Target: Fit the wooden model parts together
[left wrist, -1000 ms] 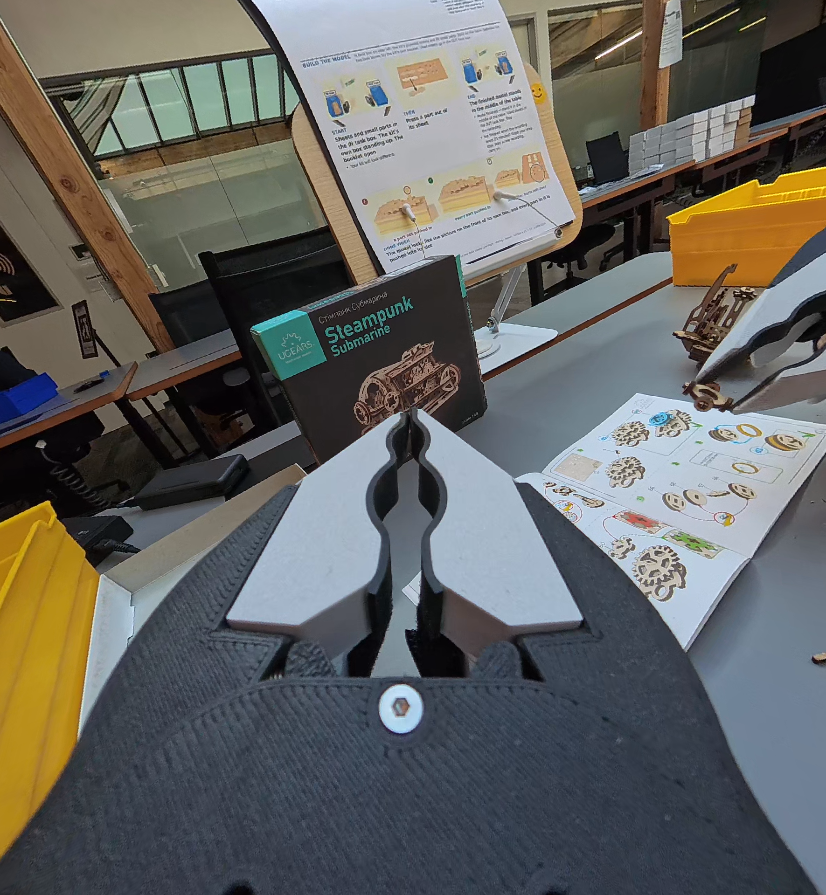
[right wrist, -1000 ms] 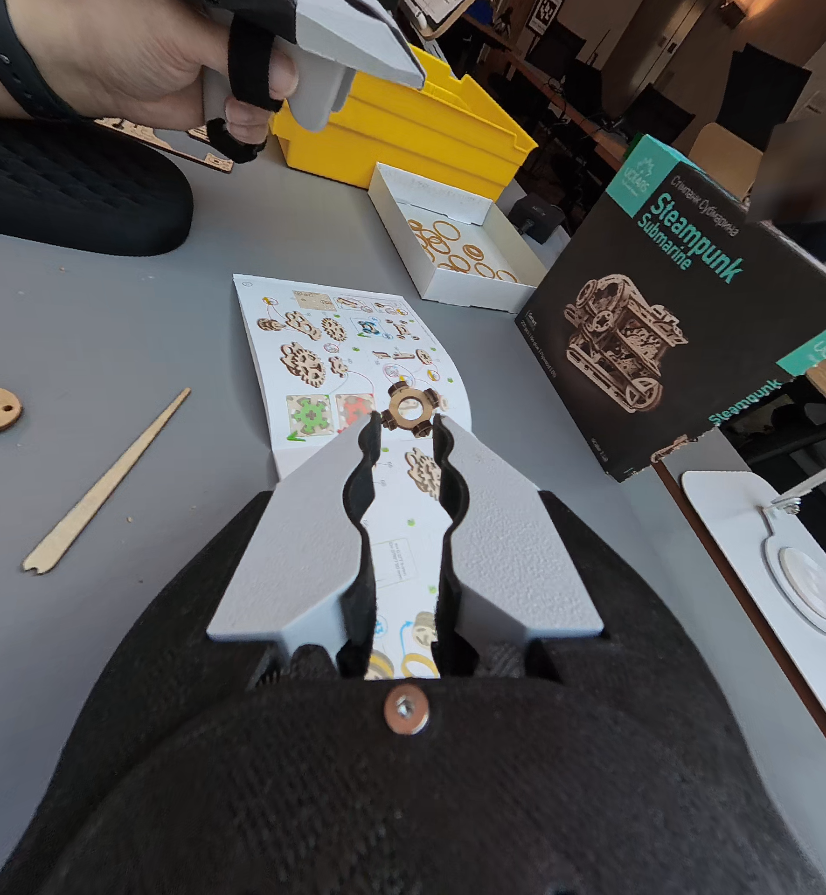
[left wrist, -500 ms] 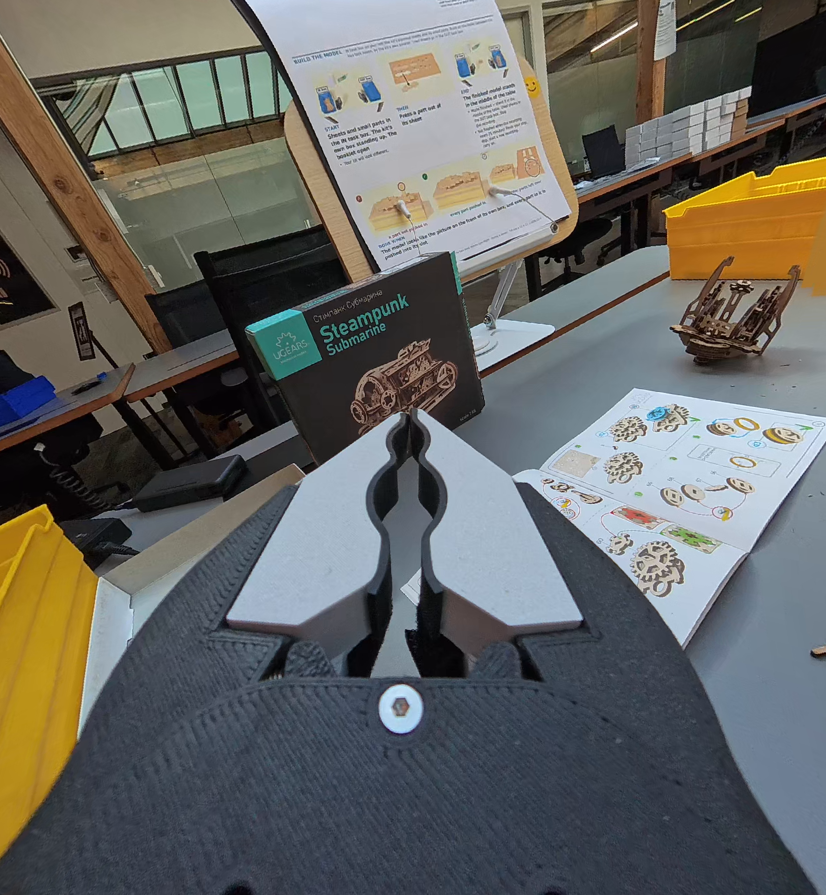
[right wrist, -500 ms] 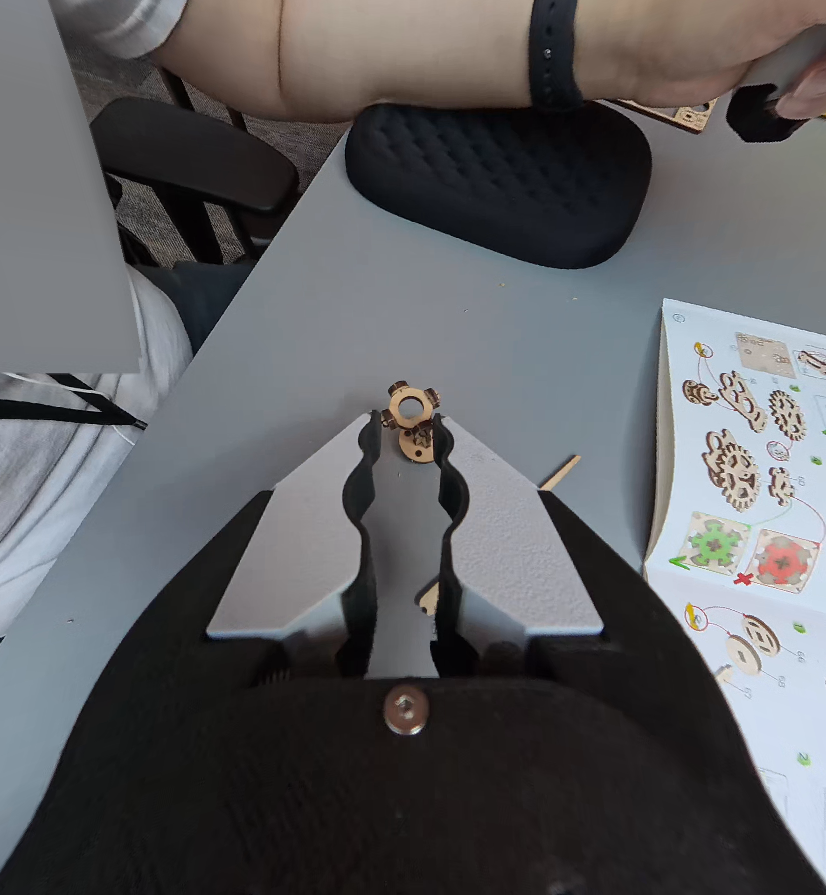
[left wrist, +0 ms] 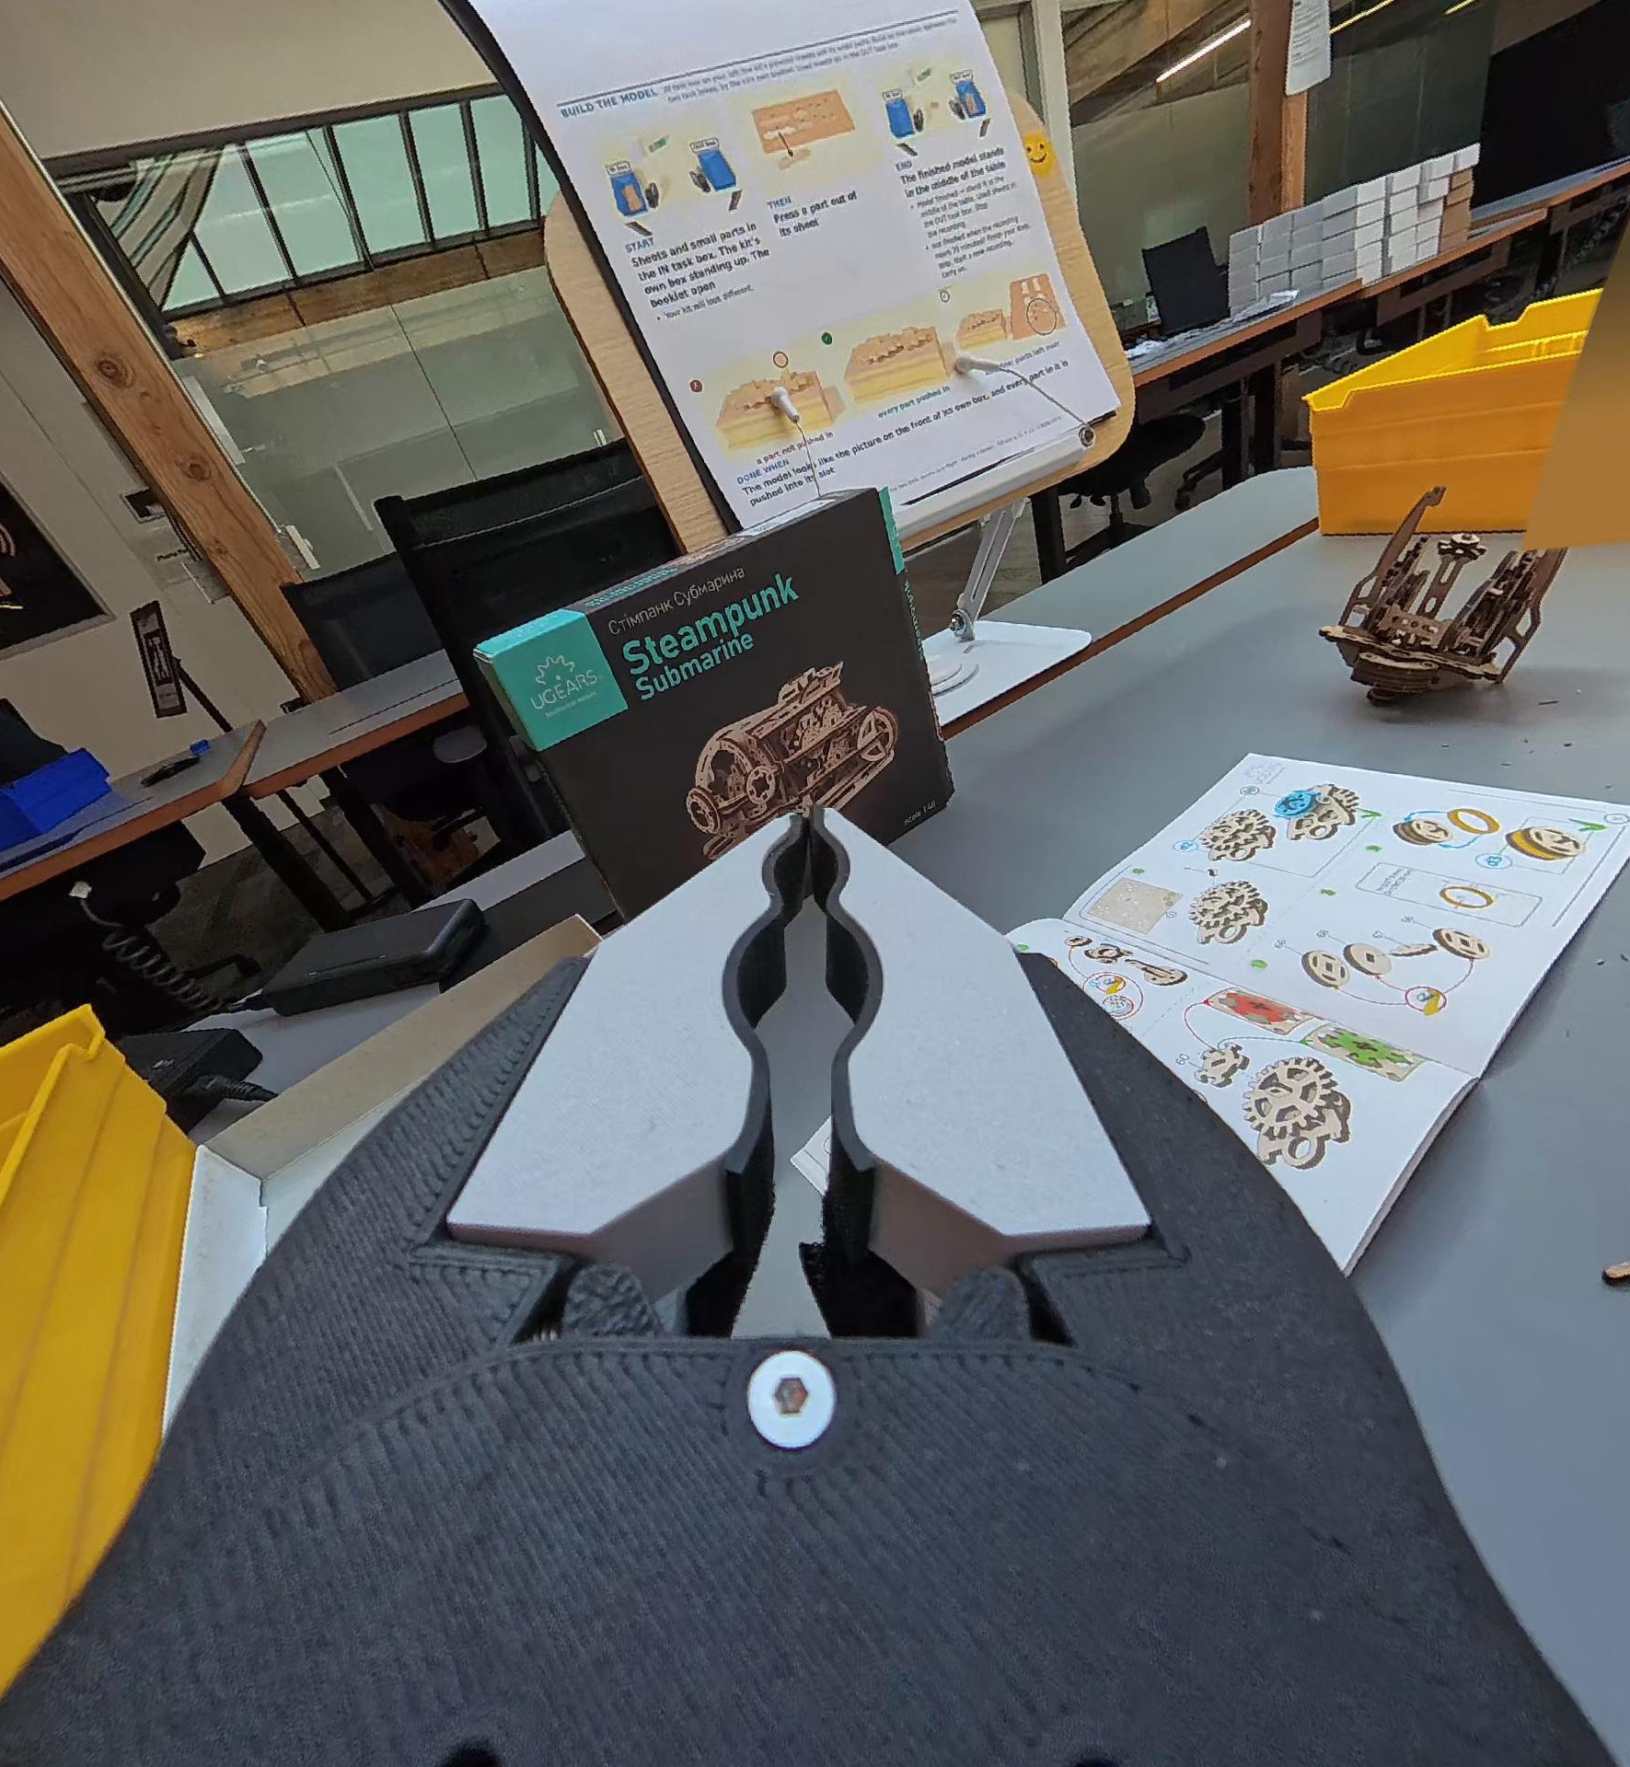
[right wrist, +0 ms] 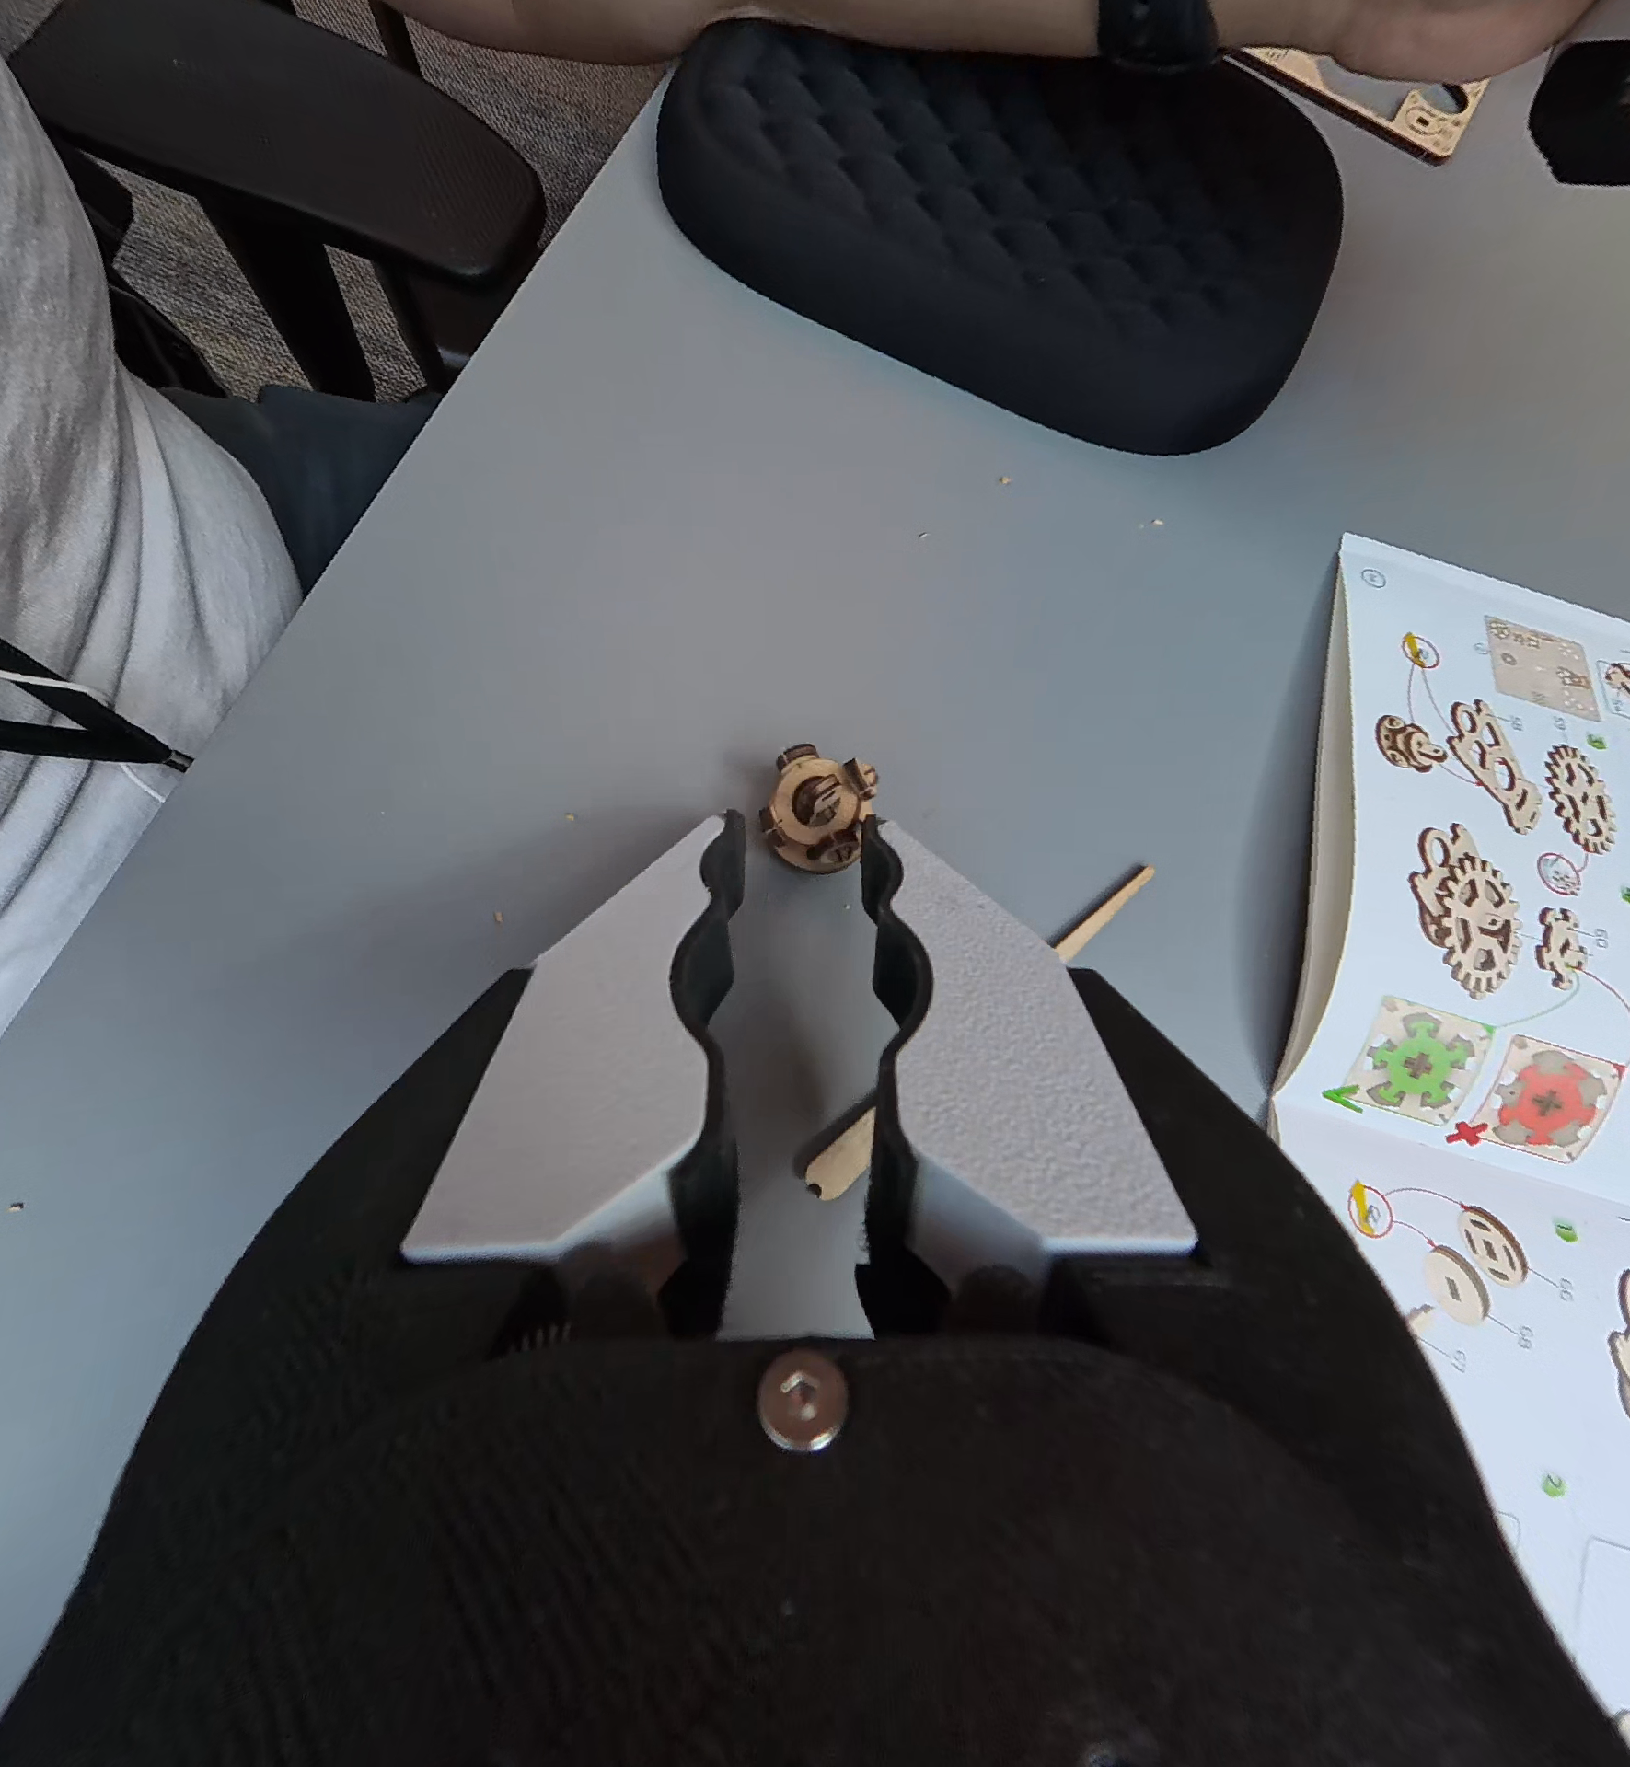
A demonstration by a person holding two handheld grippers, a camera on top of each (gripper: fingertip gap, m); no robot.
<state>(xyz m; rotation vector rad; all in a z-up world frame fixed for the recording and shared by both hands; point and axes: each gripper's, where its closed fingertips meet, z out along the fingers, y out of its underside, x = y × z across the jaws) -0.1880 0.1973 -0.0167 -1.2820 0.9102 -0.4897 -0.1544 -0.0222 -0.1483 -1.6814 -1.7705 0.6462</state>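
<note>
While right gripper (right wrist: 799, 830) pinches wooden hub (right wrist: 815, 811), hole facing camera, left gripper (left wrist: 811, 824) closed, empty

- The wooden stick (right wrist: 964, 1028) passes under the right gripper's (right wrist: 803, 830) finger, its middle hidden; in the left wrist view only its tip shows at the right edge.
- Whether the small wooden hub (right wrist: 815, 811) is pinched by the tips or just touching them cannot be told.
- The instruction booklet (right wrist: 1499, 956) is cut off by the right edge.
- The wooden sheet (right wrist: 1394, 105) lies mostly hidden behind the black cushion (right wrist: 992, 229).
- A flat yellow patch covers part of the yellow bin (left wrist: 1423, 430).
</note>
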